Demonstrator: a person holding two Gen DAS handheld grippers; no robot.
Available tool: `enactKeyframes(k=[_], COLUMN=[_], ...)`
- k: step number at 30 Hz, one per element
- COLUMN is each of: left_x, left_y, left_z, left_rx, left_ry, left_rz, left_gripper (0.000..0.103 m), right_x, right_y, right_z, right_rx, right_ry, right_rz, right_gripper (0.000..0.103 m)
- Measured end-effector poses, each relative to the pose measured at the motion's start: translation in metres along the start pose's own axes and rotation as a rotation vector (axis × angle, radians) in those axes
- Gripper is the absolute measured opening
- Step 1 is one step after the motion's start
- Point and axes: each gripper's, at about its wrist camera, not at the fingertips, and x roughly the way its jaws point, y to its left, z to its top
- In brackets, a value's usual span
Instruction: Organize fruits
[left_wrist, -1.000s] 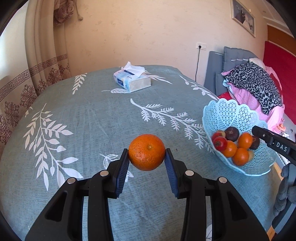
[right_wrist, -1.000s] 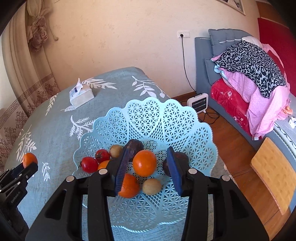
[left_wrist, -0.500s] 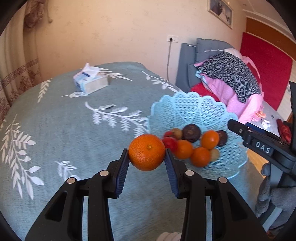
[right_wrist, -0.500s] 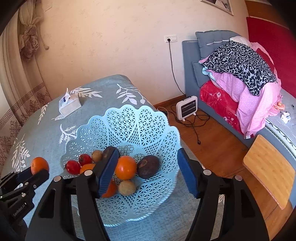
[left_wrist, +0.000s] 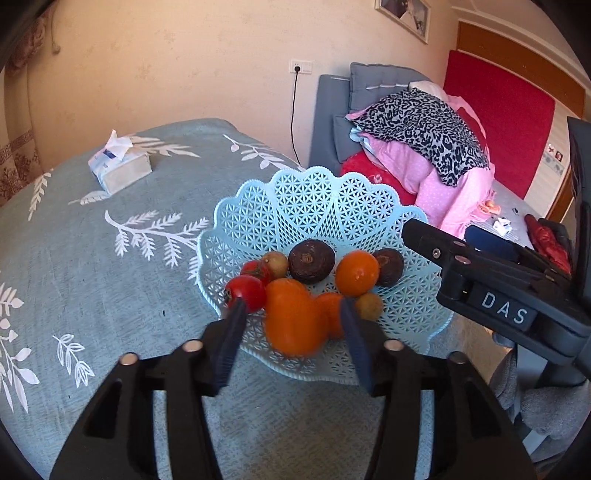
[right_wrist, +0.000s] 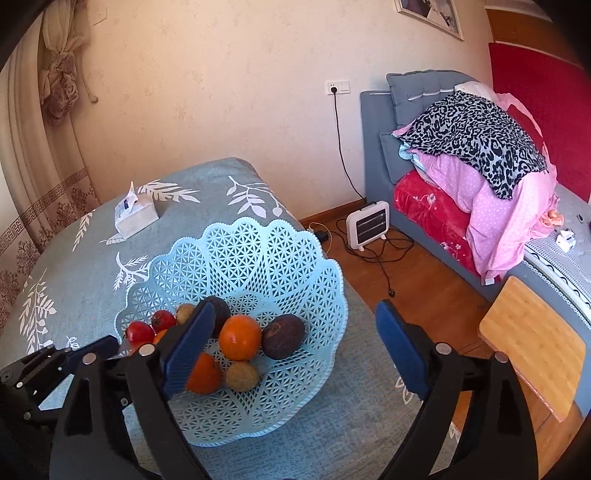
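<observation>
A pale blue lattice basket (left_wrist: 314, 206) stands on the teal leaf-print tablecloth (left_wrist: 92, 266) and holds oranges, tomatoes, dark round fruits and small tan fruits. My left gripper (left_wrist: 291, 332) is open over the basket's near rim; a blurred orange (left_wrist: 291, 319) sits between the spread pads, apart from both. My right gripper (right_wrist: 295, 350) is open and empty, its fingers wide over the basket's right side (right_wrist: 258, 258). The right gripper also shows in the left wrist view (left_wrist: 487, 284).
A tissue box (left_wrist: 120, 168) lies at the table's far side. Beyond the table edge are a wooden floor with a small white heater (right_wrist: 367, 225), a bed piled with bedding (right_wrist: 472, 155), and a wooden stool (right_wrist: 532, 347).
My left gripper moved right over the basket and opened, letting go of the orange. My right gripper opened wider and drew back a little.
</observation>
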Motion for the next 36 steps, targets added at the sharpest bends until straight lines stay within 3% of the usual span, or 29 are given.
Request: enactKeyframes(k=[2, 10, 14, 36], left_x=[-0.002, -0.017, -0.025, -0.049], left_y=[-0.001, -0.005, -0.006, 0.013], left_z=[0.000, -0.002, -0.003, -0.014], left_rx=[0.015, 0.084, 0.103, 0.040], left_ry=[-0.012, -0.096, -0.129, -0.143], left_rz=[0.018, 0.116, 0.177, 0.250], left_gripper=[0.055, 0.082, 0.090, 0.093], right_x=[0.000, -0.004, -0.009, -0.027], right_y=[-0.001, 0.000, 0.001, 0.032], right_z=[-0.001, -0.003, -0.006, -0.035], right_rx=[-0.004, -0.008, -0.022, -0.170], right_ry=[-0.004, -0.012, -0.024, -0.029], right_rz=[-0.015, -0.031, -0.047, -0.076], right_gripper=[0.093, 0.096, 0.096, 0.097])
